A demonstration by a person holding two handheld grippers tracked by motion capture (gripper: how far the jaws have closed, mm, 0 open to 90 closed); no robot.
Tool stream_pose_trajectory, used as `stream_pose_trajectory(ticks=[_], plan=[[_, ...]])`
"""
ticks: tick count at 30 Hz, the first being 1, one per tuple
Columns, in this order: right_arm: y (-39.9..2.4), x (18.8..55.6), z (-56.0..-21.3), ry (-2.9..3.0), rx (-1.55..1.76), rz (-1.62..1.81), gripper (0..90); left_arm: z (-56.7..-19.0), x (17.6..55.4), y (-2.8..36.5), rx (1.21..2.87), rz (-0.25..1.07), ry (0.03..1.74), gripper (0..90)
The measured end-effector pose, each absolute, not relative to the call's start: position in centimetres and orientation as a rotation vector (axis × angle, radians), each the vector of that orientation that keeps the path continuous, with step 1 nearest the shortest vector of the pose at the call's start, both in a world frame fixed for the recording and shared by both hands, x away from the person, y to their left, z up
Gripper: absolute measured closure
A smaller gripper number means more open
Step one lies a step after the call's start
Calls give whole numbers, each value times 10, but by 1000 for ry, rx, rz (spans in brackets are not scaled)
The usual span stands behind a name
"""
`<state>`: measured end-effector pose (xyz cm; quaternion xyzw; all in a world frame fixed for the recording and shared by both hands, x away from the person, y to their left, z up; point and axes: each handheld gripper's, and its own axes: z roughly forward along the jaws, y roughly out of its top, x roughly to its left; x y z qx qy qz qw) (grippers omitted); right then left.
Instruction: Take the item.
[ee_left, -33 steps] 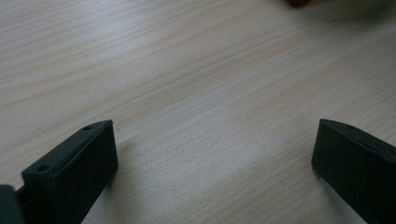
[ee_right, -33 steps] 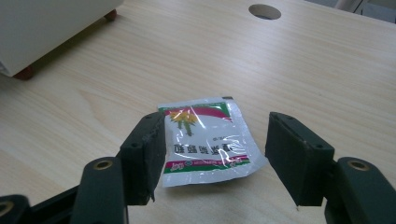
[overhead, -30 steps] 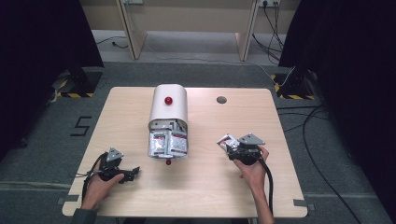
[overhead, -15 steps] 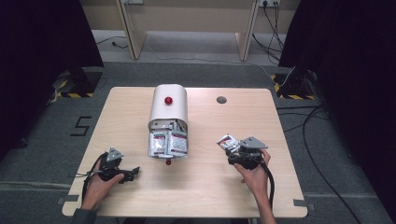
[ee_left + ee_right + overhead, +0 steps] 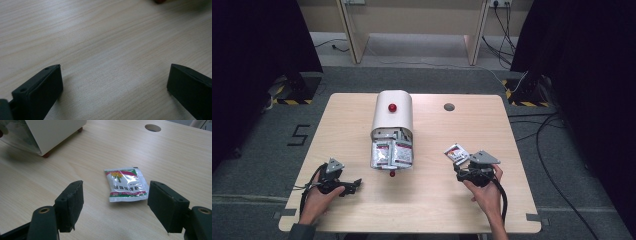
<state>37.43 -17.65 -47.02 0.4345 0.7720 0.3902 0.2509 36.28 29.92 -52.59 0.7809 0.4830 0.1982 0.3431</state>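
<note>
Change: almost nothing is shifting since a second ago; both hands are keeping their spots, the right one turning only slightly.
Right gripper (image 5: 466, 165): its jaws are standing spread wide with nothing between them, seen in the right gripper view (image 5: 115, 202); it is pointing toward 11 o'clock at the packet.
Right hand (image 5: 484, 187): it is coming in from 6 o'clock, wrapping the handle from behind, forearm running down off the table edge.
Packet (image 5: 126, 184): it is lying flat on the table (image 5: 512, 135), just beyond the right jaw tips and apart from them (image 5: 457, 153).
Left gripper (image 5: 354, 185): its jaws are resting spread apart over bare wood (image 5: 115, 75), pointing toward 3 o'clock.
Left hand (image 5: 319, 197): it is reaching in from 7 o'clock, gripping the handle low on the table.
White dispenser (image 5: 392, 117): it is standing at 12 o'clock between the grippers, well apart from both, with packets showing at its near opening.
</note>
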Motion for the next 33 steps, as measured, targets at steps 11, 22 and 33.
stream_pose_trajectory(ticks=[11, 22, 33], plan=[[-173, 364, -475, 2137, 1158, 1060, 281, -526, 363, 299, 2030, 515, 1256, 0], [-175, 354, -479, 2138, 1147, 1093, 211, -526, 363, 299, 2030, 515, 1255, 0], [-178, 346, -484, 2141, 1146, 1107, 187, -526, 363, 299, 2029, 515, 1255, 0]])
